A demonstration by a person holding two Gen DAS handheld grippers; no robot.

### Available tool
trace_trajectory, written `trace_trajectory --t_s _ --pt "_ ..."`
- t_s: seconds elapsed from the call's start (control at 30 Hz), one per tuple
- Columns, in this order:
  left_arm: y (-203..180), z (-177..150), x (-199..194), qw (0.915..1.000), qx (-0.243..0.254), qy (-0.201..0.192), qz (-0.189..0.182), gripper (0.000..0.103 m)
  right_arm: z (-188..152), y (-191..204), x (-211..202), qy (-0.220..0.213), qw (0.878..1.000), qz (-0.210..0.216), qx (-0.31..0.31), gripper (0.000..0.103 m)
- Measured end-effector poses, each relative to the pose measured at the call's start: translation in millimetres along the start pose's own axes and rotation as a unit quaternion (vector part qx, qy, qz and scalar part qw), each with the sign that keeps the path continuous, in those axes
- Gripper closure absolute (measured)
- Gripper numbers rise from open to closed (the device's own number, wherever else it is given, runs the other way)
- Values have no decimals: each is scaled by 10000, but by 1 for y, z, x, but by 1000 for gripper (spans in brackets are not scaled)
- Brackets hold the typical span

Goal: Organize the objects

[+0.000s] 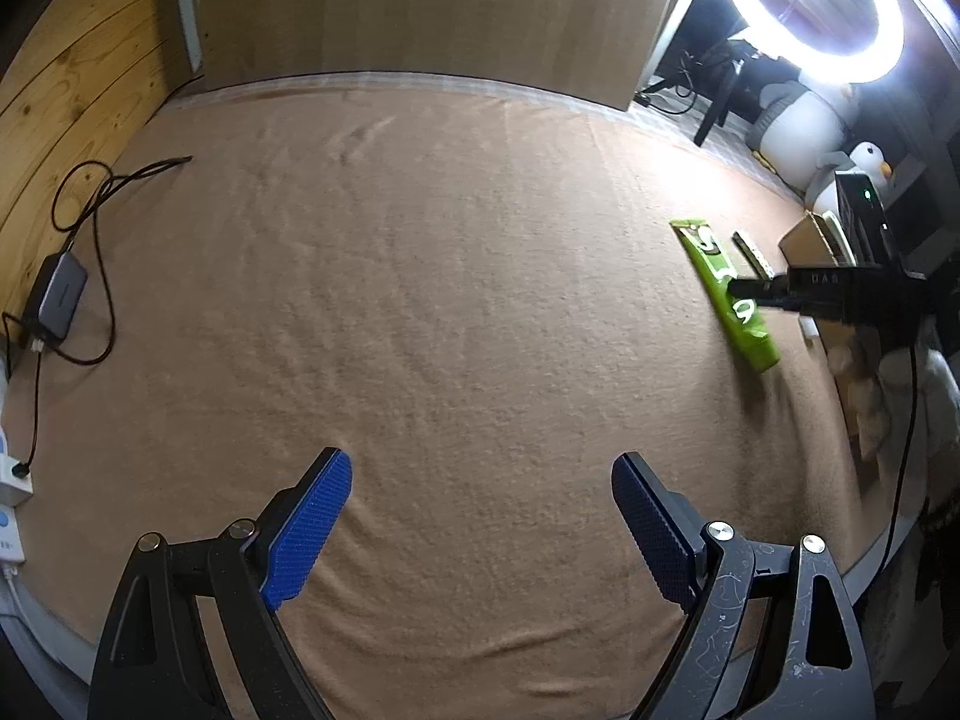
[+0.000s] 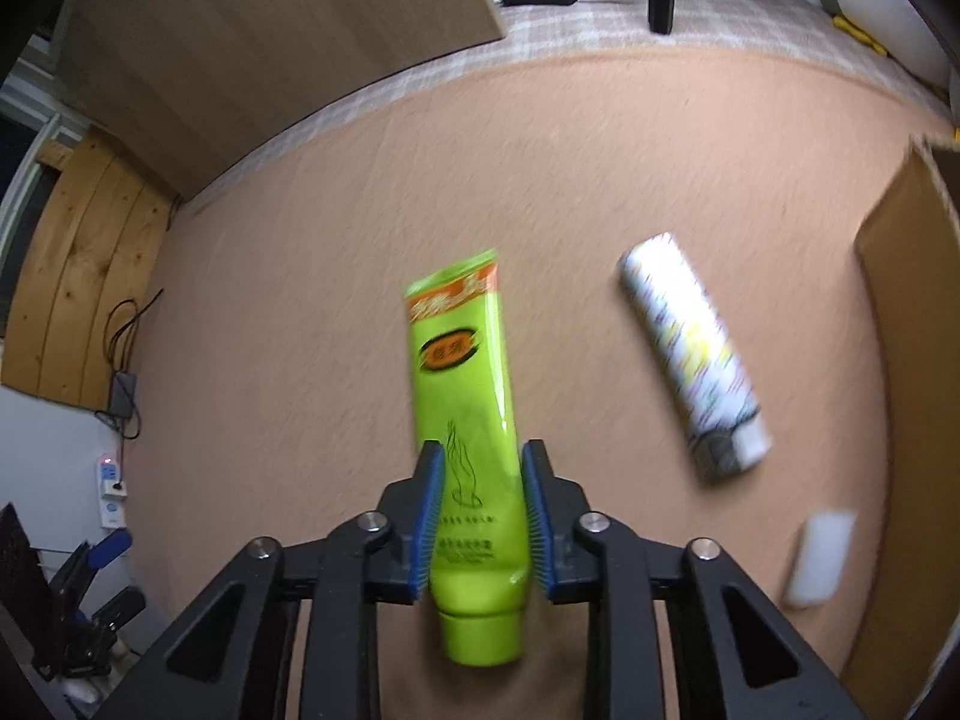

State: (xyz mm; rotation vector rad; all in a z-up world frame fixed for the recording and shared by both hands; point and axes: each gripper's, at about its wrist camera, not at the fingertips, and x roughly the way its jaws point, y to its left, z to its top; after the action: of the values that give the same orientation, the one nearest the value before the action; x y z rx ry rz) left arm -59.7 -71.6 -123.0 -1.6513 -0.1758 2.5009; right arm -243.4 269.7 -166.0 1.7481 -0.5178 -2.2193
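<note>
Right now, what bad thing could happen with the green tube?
The right gripper pinches the green tube near its cap end, so the long free end may sag or slip out. Squeezing harder might push cream out. Swinging it could knock the white tube lying beside it.

Green tube (image 2: 465, 396): glossy, smooth plastic. Tabletop cover (image 1: 456, 276): matt peach cloth, faintly napped and rippled. Right claw pads (image 2: 429, 516): ribbed blue, looks rubbery; arms matt black. White bottle (image 2: 690, 348): smooth printed surface. Box (image 2: 918, 360): matt cardboard.
</note>
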Motion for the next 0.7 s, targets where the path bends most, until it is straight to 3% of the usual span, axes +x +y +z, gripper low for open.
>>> trace_trajectory --t_s 0.17,0.4,0.53,0.63,0.7 --pt "-17 7 3 9998 212 -39 -34 12 -28 19 7 61 9995 303 36 91" --pt "-42 9 13 9987 495 -39 -120 12 -58 43 18 179 9976 650 132 91" --pt "-56 10 26 9978 635 37 -197 12 -65 55 20 169 9985 515 -19 89" --pt "-66 12 37 9970 715 89 -287 12 -67 57 16 174 9986 491 -74 80" --pt "-73 12 44 9963 778 118 -338 12 -69 54 9 101 9990 416 -117 67"
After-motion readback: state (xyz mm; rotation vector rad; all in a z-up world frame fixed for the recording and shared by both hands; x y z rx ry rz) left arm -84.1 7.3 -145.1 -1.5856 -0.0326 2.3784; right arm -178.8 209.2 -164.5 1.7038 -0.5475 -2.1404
